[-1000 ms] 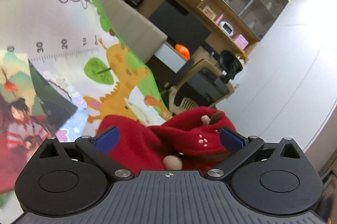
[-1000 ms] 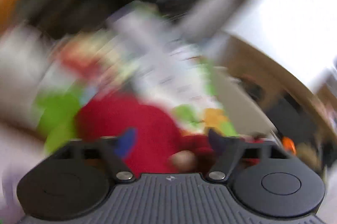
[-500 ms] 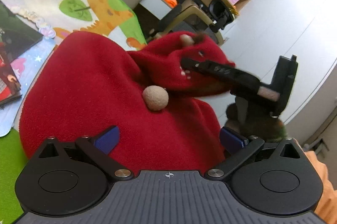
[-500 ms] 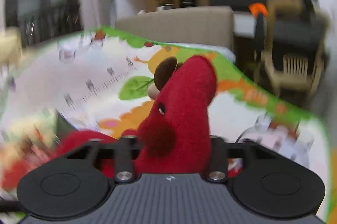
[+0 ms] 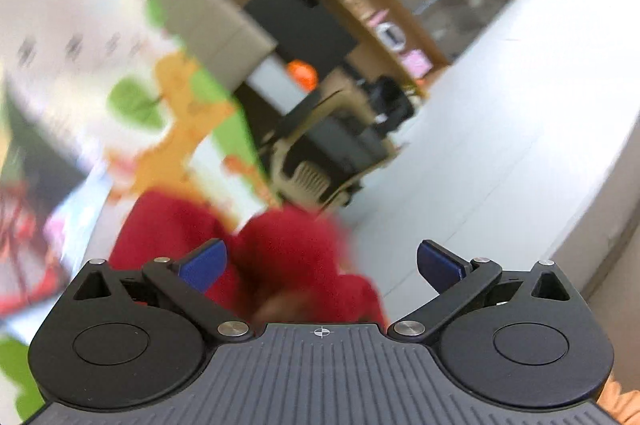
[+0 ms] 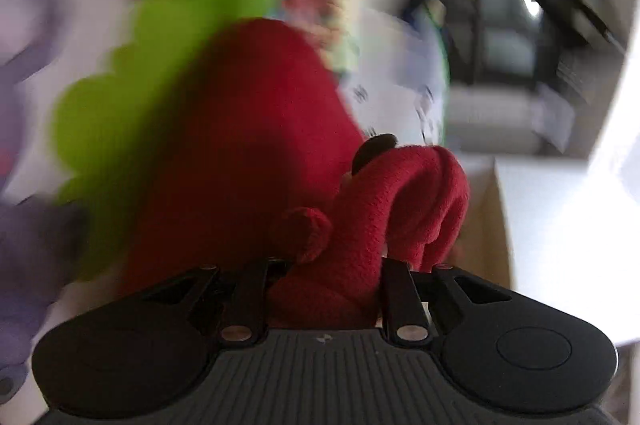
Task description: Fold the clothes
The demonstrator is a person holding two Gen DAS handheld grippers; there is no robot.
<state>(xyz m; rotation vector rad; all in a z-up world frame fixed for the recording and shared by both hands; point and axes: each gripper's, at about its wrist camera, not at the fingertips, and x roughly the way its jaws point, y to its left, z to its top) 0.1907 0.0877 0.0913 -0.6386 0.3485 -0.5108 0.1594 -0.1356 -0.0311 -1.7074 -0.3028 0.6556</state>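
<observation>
The right gripper is clenched on a bunched fold of the red fleece garment, soft and nubbly. The left gripper gapes, blue pads bare. The garment lies on the cartoon-printed mat.

A cartoon-printed play mat with white ground, green leaves and an orange animal carries everything here; motion blur smears its pattern in both views. The red fleece garment lies directly on it, near the mat's green edge, beside a dark picture book.
</observation>
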